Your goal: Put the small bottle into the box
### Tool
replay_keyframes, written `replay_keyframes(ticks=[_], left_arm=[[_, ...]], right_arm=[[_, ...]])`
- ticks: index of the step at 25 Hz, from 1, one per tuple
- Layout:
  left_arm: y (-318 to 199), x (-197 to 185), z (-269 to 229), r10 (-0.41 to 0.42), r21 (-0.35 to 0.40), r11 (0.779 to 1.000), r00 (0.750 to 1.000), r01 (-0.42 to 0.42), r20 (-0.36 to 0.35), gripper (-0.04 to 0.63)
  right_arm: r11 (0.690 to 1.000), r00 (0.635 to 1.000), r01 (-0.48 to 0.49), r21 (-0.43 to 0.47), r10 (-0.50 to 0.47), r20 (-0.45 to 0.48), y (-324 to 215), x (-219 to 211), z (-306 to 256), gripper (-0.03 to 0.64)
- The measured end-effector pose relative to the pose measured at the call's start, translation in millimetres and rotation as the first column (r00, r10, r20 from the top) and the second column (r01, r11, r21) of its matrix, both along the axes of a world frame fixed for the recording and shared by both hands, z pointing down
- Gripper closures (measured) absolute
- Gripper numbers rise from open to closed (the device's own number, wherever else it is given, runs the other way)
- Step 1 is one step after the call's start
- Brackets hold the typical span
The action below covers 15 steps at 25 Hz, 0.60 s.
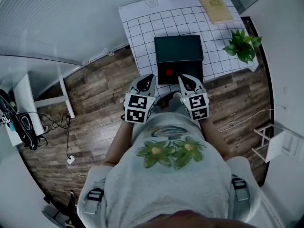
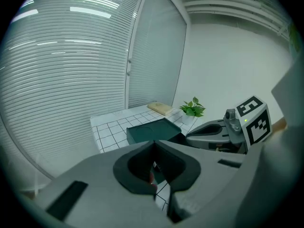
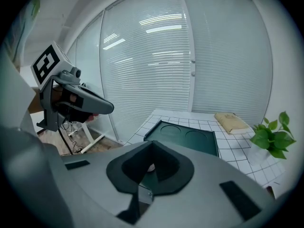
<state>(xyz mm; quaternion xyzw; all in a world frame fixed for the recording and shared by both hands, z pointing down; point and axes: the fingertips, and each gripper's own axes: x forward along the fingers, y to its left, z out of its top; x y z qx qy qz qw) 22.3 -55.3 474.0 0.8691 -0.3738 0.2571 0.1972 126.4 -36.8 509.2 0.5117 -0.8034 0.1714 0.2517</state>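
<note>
- Left gripper [image 2: 153,142]: jaws clenched, tips meeting, nothing pinched between them. A reddish speck shows through the hollow behind the tips, too small to name.
- Right gripper [image 3: 152,144]: jaws also pressed together and empty. A pale spot shows through its hollow, not clear enough to name.
- Bottle [image 1: 168,72]: in the head view only a red dot shows, against the box's near side and between the two gripper tips. Its body is lost in the dark there.
- Box [image 1: 179,51]: dark green, on the gridded white table [image 1: 142,32], at 12 o'clock from the grippers. Its top shows two round hollows. The grippers cover its near corners.
- Plant [image 1: 243,45]: at 2 o'clock from the box, by the table's edge.
- Tan packet [image 1: 215,7]: flat, at 1 o'clock from the box, at the far edge. Its print is unreadable.
- The person's torso fills the lower head view and hides the hands.
</note>
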Motion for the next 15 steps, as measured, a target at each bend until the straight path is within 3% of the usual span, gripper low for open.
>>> replay_keyframes(ticks=[15], left_arm=[[6.8,16.1,10.1,-0.007,-0.053,0.999,1.000,0.007,0.006,0.588]], right_arm=[[0.998,0.999,-0.054,-0.013,0.054,0.002,3.9,28.8,11.4,0.611]])
